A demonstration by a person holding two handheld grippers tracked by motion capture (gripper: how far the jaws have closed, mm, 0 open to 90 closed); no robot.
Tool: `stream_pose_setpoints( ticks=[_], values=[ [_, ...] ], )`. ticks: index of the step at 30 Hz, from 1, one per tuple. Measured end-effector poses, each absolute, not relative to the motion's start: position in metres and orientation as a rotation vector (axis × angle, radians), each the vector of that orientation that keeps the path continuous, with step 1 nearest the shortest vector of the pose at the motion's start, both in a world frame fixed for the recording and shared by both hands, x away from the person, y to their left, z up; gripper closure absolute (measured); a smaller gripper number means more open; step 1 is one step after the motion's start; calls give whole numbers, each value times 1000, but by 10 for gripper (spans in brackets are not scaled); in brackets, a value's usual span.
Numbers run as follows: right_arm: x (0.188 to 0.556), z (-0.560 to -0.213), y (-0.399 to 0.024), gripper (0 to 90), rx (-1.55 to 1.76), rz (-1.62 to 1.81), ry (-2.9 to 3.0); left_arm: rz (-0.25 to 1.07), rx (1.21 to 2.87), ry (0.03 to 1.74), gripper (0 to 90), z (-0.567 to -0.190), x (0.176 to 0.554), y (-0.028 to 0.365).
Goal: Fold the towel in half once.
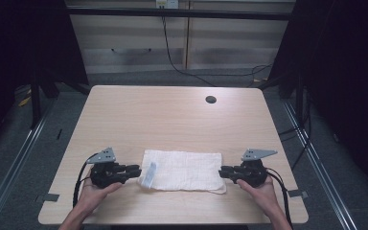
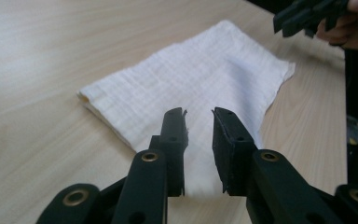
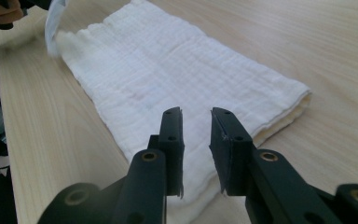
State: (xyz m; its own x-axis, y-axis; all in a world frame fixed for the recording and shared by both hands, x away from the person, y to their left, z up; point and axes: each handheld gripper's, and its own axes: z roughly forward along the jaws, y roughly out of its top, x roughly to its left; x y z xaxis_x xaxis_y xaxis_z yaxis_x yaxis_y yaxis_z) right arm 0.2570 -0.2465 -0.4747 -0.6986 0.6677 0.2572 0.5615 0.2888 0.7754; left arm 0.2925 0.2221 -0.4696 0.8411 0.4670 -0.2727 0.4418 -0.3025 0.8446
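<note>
White cloth point(image 1: 184, 170) between parted tongs

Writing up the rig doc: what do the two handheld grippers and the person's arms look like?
Both the left gripper and the right gripper are black, each with two flat, squared-off jaws on pivot arms with brass-coloured rivets. A grey three-cornered plate with small holes tops each. A black cable trails back from each. Forearms and hands are bare: no sleeves or gloves seen.
</note>
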Motion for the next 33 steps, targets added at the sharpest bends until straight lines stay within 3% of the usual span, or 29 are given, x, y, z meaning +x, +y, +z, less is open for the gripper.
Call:
stream_pose_setpoints(
  ticks=[8, 13, 18, 33],
  values=[
    [265, -471, -247, 693, 1182, 1351, 2386, 57, 1946, 724, 719, -472, 308, 218],
    [287, -471, -250, 656, 1208, 1328, 2367, 76, 1978, 757, 685, -479, 327, 200],
    [310, -483, -252, 660, 1250, 1248, 2375, 107, 2006, 786, 709, -492, 341, 187],
    [342, -498, -245, 666, 1273, 1237, 2375, 73, 2085, 760, 703, -509, 340, 181]
  ],
)
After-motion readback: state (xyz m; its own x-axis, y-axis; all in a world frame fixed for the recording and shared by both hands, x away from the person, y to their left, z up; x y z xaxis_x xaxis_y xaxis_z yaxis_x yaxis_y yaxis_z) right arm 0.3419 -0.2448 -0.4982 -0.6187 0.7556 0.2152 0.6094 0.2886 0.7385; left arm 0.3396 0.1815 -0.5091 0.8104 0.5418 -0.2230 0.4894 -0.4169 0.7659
